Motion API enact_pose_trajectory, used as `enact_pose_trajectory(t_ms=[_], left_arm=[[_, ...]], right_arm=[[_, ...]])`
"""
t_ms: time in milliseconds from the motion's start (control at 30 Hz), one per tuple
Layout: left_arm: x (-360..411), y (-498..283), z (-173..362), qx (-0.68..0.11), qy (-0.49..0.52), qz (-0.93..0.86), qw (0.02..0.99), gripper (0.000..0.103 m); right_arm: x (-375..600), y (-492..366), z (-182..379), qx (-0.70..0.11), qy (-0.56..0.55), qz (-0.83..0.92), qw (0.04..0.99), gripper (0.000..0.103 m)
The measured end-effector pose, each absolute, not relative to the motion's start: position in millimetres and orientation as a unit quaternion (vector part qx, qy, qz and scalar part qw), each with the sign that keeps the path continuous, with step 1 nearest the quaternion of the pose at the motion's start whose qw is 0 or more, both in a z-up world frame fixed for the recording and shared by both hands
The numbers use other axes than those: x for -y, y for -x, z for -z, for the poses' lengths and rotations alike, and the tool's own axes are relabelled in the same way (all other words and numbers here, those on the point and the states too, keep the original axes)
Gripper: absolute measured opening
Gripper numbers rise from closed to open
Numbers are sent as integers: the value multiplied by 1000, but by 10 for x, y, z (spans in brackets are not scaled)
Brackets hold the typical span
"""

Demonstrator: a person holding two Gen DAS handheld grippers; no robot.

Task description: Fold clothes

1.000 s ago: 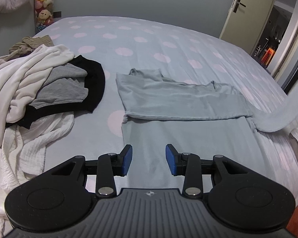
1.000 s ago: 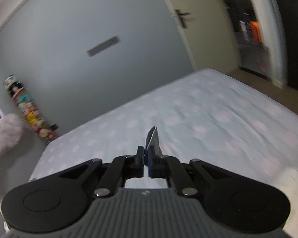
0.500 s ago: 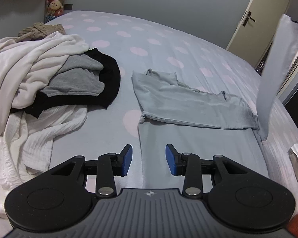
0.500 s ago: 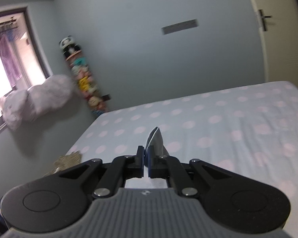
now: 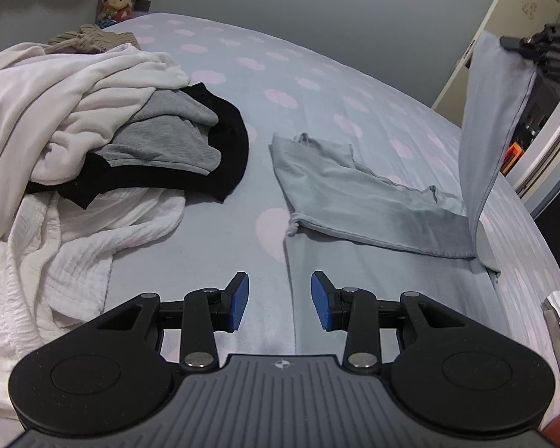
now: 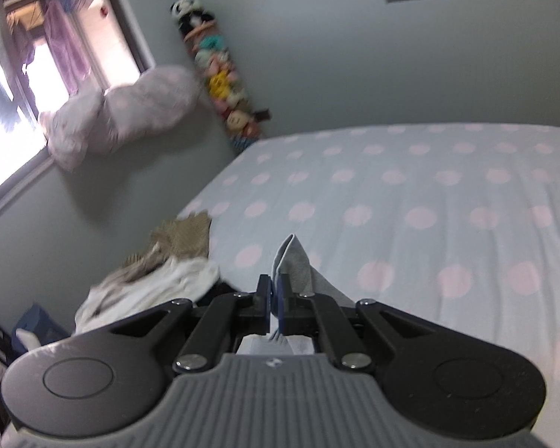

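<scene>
The right gripper (image 6: 274, 300) pinches the pale blue garment (image 5: 358, 194), lifting one end upright; the rest lies lengthwise beyond the open, empty left gripper (image 5: 279, 300).

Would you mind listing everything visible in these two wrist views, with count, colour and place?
garment: one, pale blue-grey, flat on the bed, one end lifted at right.
bed sheet: one, pale blue with pink spots.
white laundry: a heap, count unclear, left on the bed.
grey and black garment: one, on the heap's right edge.
tan clothing: one bundle, behind the heap.
soft toys: several, mixed colours, hung in the wall corner.
door: one, cream, far right.
pillow: one, pinkish, by the window.
left gripper: open, above the garment.
right gripper: shut on the garment's end.
</scene>
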State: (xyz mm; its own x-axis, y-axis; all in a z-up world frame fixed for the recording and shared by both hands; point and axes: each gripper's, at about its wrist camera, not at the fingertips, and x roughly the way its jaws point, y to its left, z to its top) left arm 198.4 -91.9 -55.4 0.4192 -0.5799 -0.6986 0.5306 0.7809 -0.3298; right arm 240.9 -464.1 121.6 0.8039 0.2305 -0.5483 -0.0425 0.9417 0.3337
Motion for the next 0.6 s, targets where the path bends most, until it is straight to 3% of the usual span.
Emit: enact_pose_trajectory(t_ms=[600], left_arm=[[1083, -2347, 625, -417, 25, 358, 835, 40]], right_arm=[[3616, -3273, 440, -442, -112, -160, 875, 4]])
